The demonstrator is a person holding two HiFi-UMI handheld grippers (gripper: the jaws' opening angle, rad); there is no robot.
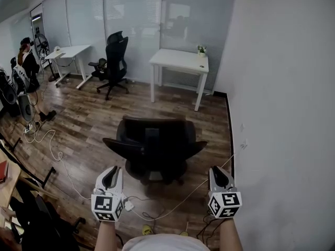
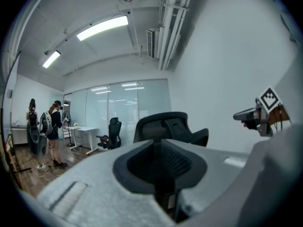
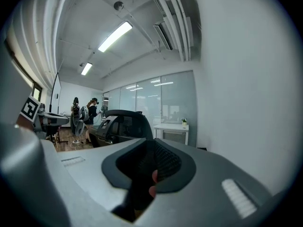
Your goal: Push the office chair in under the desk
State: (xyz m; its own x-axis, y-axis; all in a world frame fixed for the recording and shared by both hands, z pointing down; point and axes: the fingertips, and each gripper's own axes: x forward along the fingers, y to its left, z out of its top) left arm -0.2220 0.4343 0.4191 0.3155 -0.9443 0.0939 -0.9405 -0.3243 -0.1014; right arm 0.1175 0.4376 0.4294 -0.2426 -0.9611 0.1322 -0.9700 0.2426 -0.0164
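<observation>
A black office chair (image 1: 154, 145) stands on the wood floor with its back toward me, well short of the white desk (image 1: 180, 60) by the glass partition. My left gripper (image 1: 111, 178) and right gripper (image 1: 220, 177) hover behind the chair, one at each side, touching nothing. In the left gripper view, the left gripper (image 2: 158, 167) shows a narrow gap between its jaws, with the chair's back (image 2: 165, 126) beyond. The right gripper (image 3: 149, 167) also shows a slim gap with nothing in it. In that view the chair (image 3: 125, 124) is at left and the desk (image 3: 170, 126) is further off.
A small potted plant (image 1: 201, 50) sits on the desk. A second black chair (image 1: 112, 61) and another white desk (image 1: 70, 54) stand at back left, near people (image 1: 26, 61). Cables (image 1: 47, 140) trail over the floor at left. A white wall (image 1: 282, 114) runs along the right.
</observation>
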